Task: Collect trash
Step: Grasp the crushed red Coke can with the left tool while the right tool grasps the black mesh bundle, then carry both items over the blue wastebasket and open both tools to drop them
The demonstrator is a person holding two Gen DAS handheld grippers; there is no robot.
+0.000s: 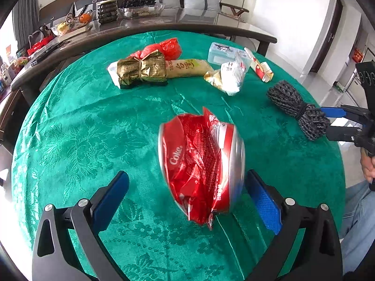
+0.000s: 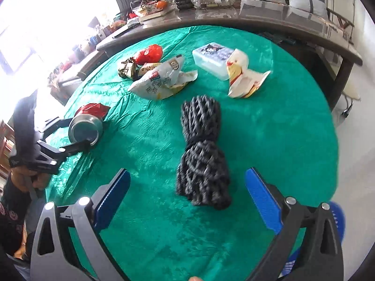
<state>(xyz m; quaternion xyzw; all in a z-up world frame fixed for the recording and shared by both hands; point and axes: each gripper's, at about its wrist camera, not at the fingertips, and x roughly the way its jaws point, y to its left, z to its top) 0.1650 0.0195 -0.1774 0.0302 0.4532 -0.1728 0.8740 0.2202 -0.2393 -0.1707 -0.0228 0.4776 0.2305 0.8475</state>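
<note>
A crushed red can (image 1: 201, 164) is lying on the green tabletop (image 1: 82, 140), framed between the wide-open, empty left tongs (image 1: 187, 192). The right tongs (image 2: 187, 192), likewise spread and empty, are being held around a dark rope bundle (image 2: 202, 152). Pickup seems under way; closing on the can is called for next.

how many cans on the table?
1. The crushed red Coke can lies on the green tablecloth, between the open fingers of the left tool. More could be hidden under the wrappers farther back.
</note>
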